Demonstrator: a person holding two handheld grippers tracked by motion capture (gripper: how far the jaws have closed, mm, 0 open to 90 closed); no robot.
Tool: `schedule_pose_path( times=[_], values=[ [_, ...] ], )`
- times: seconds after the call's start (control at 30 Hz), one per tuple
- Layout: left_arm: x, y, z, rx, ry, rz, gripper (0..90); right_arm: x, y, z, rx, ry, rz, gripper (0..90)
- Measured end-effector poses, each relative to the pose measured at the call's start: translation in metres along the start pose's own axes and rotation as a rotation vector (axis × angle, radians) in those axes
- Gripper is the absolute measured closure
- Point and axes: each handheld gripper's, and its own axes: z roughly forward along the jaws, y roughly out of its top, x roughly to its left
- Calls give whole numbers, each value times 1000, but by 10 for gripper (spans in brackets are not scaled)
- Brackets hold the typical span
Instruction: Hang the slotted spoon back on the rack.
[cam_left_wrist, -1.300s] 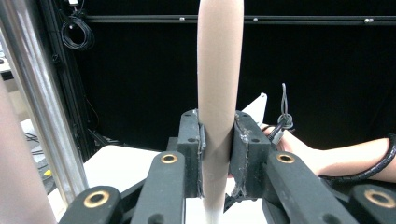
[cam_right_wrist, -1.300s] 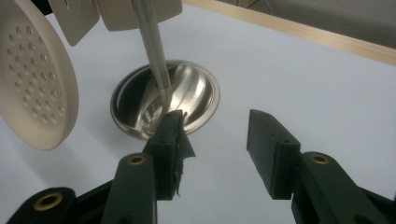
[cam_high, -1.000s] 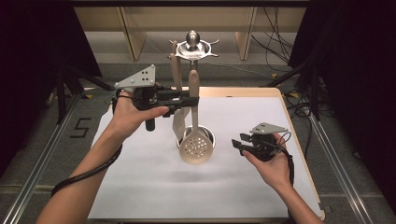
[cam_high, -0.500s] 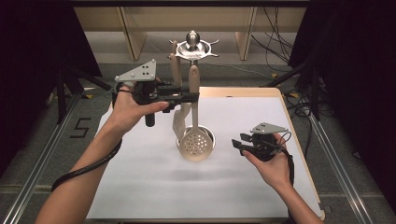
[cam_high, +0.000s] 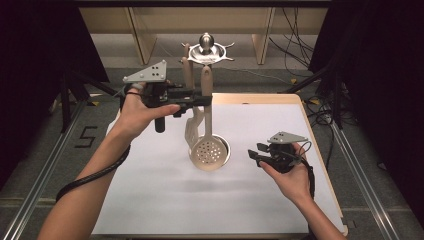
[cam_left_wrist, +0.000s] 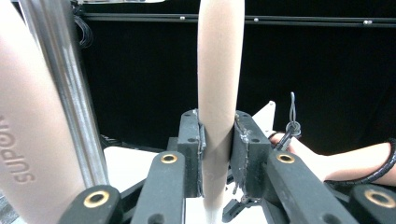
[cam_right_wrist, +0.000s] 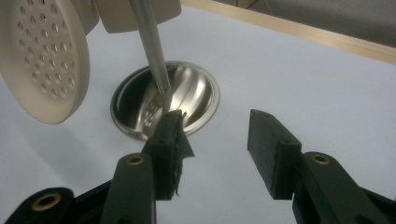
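Observation:
A beige skimmer hangs upright over the white mat, its holed head (cam_high: 209, 152) just above the stand's round metal base (cam_high: 226, 150). My left gripper (cam_high: 206, 97) is shut on the skimmer's handle (cam_left_wrist: 219, 84), which runs straight up between the jaws. The stand's hook ring (cam_high: 206, 49) sits just beyond the handle's top. My right gripper (cam_high: 252, 152) rests low on the mat to the right of the base, open with nothing between its fingers. From the right gripper (cam_right_wrist: 217, 140), the skimmer head (cam_right_wrist: 42, 60) and base (cam_right_wrist: 187, 100) lie ahead to the left.
A second beige utensil (cam_high: 192, 127) hangs beside the skimmer on the stand's steel pole (cam_right_wrist: 149, 42); its handle (cam_left_wrist: 28, 140) and the pole (cam_left_wrist: 60, 84) stand close at the left in the left gripper view. The wooden table edge (cam_high: 320, 150) runs along the right.
My left gripper has risen a little and moved away from me with the skimmer, so its head and handle top stand higher. The right gripper has stayed still.

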Motion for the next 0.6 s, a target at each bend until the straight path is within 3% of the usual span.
schedule_pose_path(
  times=[0.6],
  values=[
    [7, -1, 1, 11, 5, -9, 744, -1, -1, 2, -11, -6, -9, 560]
  ],
)
